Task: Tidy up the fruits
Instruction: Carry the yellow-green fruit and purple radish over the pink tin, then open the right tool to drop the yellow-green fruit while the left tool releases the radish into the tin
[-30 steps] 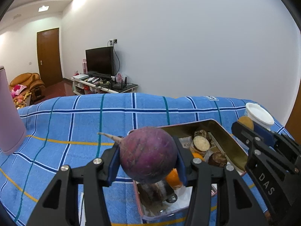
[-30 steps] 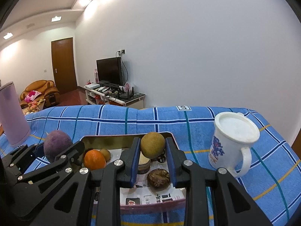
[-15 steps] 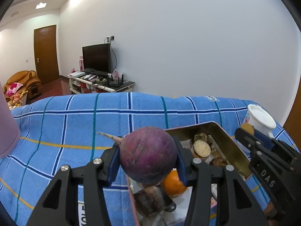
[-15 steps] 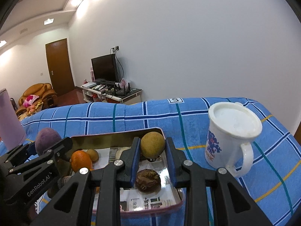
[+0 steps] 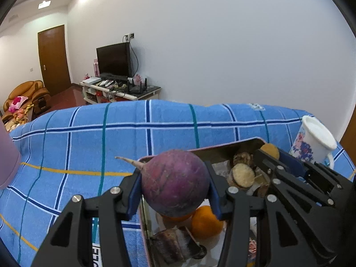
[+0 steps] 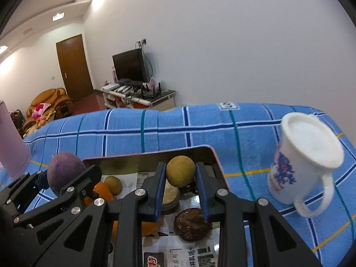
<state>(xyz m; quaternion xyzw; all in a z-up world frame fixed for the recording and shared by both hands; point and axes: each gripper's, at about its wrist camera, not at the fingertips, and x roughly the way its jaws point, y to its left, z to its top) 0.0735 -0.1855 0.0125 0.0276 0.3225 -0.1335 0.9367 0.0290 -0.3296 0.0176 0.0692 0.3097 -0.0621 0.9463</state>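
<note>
My left gripper (image 5: 174,183) is shut on a round purple radish (image 5: 175,181) and holds it above the left end of a metal tin tray (image 5: 224,150). It also shows in the right wrist view (image 6: 64,174). My right gripper (image 6: 180,174) is shut on a yellow-brown round fruit (image 6: 180,171) above the tray's far right part (image 6: 213,153). In the tray lie an orange (image 5: 205,222), a small kiwi-like fruit (image 6: 113,184), a brown round fruit (image 6: 192,224) and a cut slice (image 5: 243,174) on newspaper.
A white mug with a blue pattern (image 6: 304,160) stands right of the tray on the blue checked cloth (image 6: 155,131). A pink bottle (image 6: 11,146) stands at the far left. A TV and stand are behind the table.
Both grippers have moved forward and lower over the tray, still holding their fruits. The tray and mug look closer.
</note>
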